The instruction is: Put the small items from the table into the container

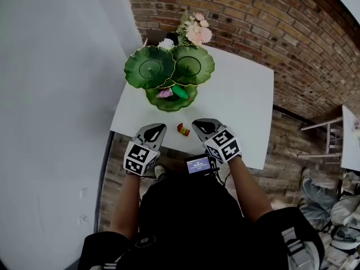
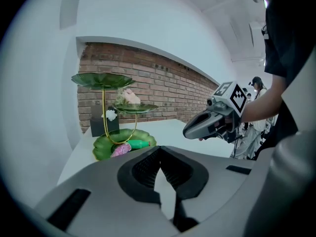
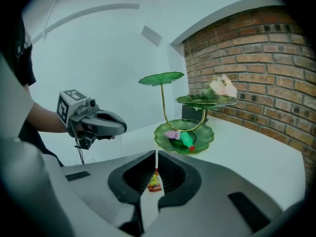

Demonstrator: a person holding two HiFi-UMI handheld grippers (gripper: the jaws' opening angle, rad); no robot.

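A three-tier green leaf-shaped stand (image 1: 169, 66) stands at the far side of the white table (image 1: 242, 94). Its lowest dish (image 3: 202, 137) holds a pink item (image 3: 172, 134) and a green bottle-shaped item (image 3: 186, 139). A small red and yellow packet (image 1: 183, 129) lies on the table near the front edge, between my two grippers. My left gripper (image 1: 160, 127) is shut with nothing in it. My right gripper (image 1: 197, 124) is shut too, and through the slit of its jaws the packet (image 3: 154, 181) shows on the table below.
A pink and white flower bunch (image 1: 194, 30) in a dark pot stands behind the stand by the brick wall (image 1: 270, 27). A grey wall runs along the left. A small screen (image 1: 199, 164) hangs at my waist. Another white table (image 1: 350, 139) stands at the right.
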